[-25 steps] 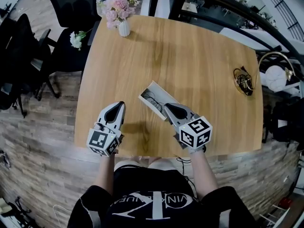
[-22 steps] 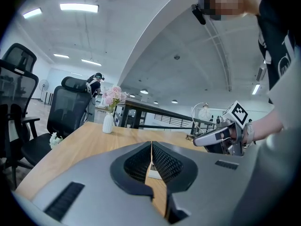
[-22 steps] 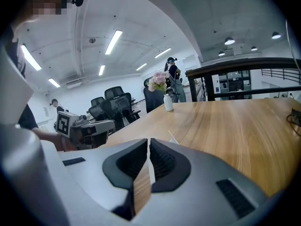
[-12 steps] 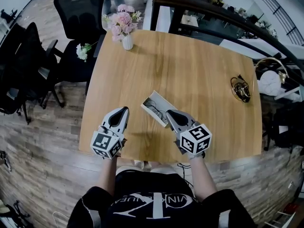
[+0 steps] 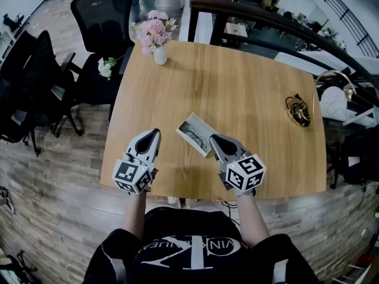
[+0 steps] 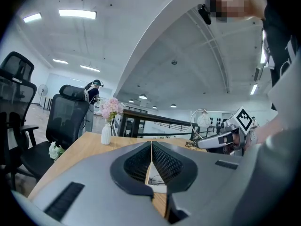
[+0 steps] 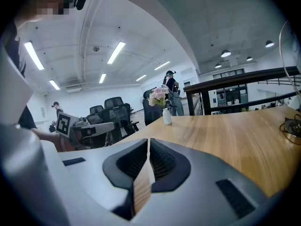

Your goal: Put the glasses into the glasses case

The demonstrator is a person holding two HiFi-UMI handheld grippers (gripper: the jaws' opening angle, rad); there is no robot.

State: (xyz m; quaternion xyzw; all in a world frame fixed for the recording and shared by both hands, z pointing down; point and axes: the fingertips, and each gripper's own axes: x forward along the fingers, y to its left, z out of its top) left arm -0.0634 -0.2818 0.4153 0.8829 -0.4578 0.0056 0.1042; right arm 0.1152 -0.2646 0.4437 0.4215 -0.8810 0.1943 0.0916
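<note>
An open white glasses case (image 5: 193, 134) lies on the wooden table (image 5: 237, 81), with the dark-framed glasses (image 5: 195, 136) lying inside it. My left gripper (image 5: 156, 134) hovers just left of the case, shut and holding nothing. To the case's right, my right gripper (image 5: 214, 139) is also shut and empty, its tip near the case's near corner. In the left gripper view the jaws (image 6: 151, 143) meet at the tips, and the case (image 6: 156, 182) shows below them. In the right gripper view the jaws (image 7: 149, 140) are closed over bare table.
A white vase of pink flowers (image 5: 154, 37) stands at the table's far left corner. A gold wire holder with cables (image 5: 299, 110) sits at the right edge. Black office chairs (image 5: 98, 16) stand left of the table, one bearing a white flower (image 5: 106, 67). The near table edge runs under both grippers.
Both grippers have lifted a little above the table and stayed shut. The case with the glasses has not moved.
</note>
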